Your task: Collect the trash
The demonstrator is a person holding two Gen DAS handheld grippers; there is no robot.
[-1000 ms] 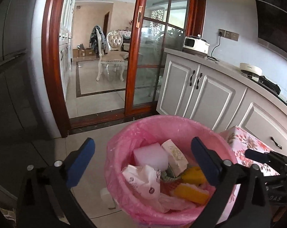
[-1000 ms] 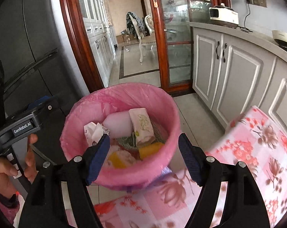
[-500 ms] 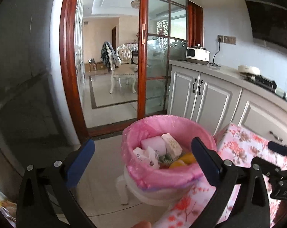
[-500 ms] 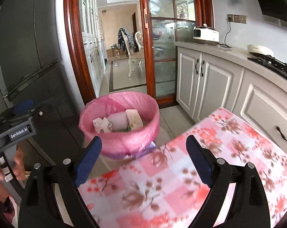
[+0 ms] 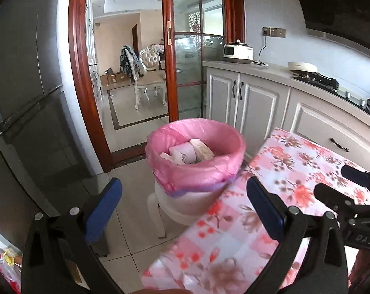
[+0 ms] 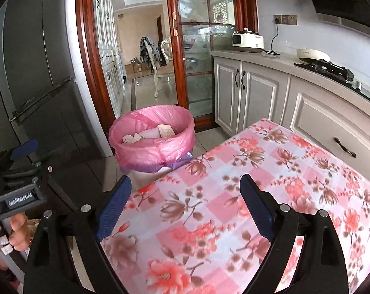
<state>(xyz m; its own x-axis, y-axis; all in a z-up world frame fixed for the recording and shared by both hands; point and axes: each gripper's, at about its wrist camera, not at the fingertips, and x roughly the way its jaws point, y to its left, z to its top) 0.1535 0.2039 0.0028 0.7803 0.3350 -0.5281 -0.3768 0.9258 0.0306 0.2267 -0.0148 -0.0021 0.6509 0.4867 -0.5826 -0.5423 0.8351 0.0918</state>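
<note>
I hold the left gripper [image 5: 183,207] and right gripper [image 6: 185,204] wide and empty, nothing left to carry; the trash [image 6: 148,133] sits inside the pink-lined bin [image 6: 152,147], just beyond the floral table [image 6: 234,208].

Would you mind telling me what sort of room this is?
A home kitchen, most likely: white cabinets under a counter, a gas stove, and a rice cooker plugged in.
</note>
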